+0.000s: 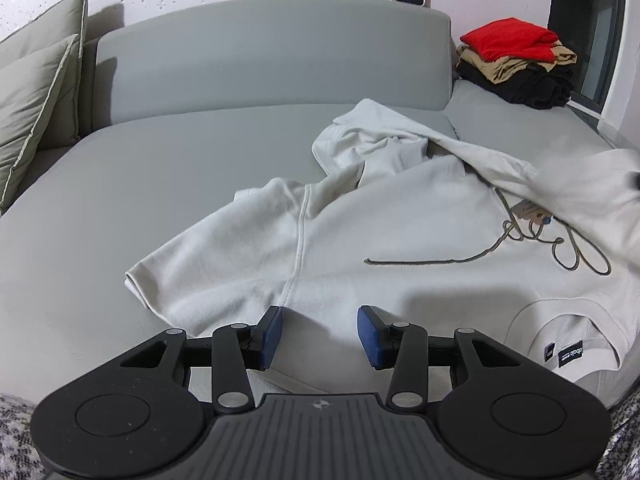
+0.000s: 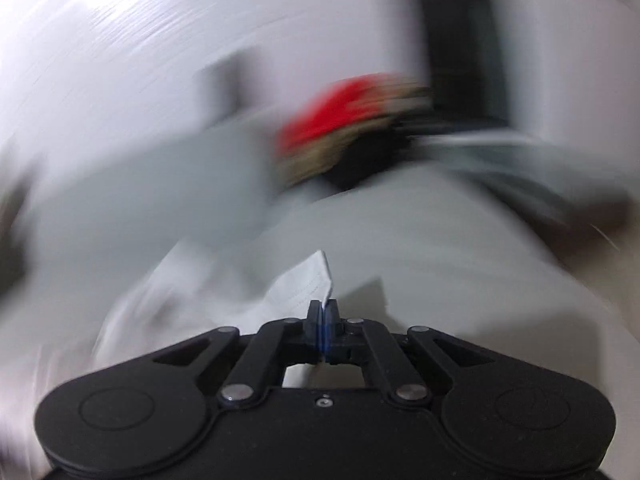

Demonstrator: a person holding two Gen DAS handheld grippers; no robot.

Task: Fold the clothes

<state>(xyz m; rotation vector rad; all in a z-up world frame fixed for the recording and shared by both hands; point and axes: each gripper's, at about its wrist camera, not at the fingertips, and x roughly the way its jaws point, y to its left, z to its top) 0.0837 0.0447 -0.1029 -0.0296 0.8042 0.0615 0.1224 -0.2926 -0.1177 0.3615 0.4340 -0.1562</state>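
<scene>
A white hoodie (image 1: 380,232) lies spread on the grey sofa seat (image 1: 140,184), hood toward the backrest, drawstring looped across its chest, one sleeve lifted off to the right. My left gripper (image 1: 320,334) is open and empty, its blue pads just above the hoodie's near hem. My right gripper (image 2: 323,322) is shut on a white cuff of the hoodie (image 2: 308,284) and holds it up; that view is heavily motion-blurred.
A stack of folded clothes (image 1: 520,60), red on tan on black, sits at the back right of the sofa; it shows blurred in the right wrist view (image 2: 352,128). Two grey cushions (image 1: 36,92) lean at the left end. A dark window frame (image 1: 588,28) is behind the stack.
</scene>
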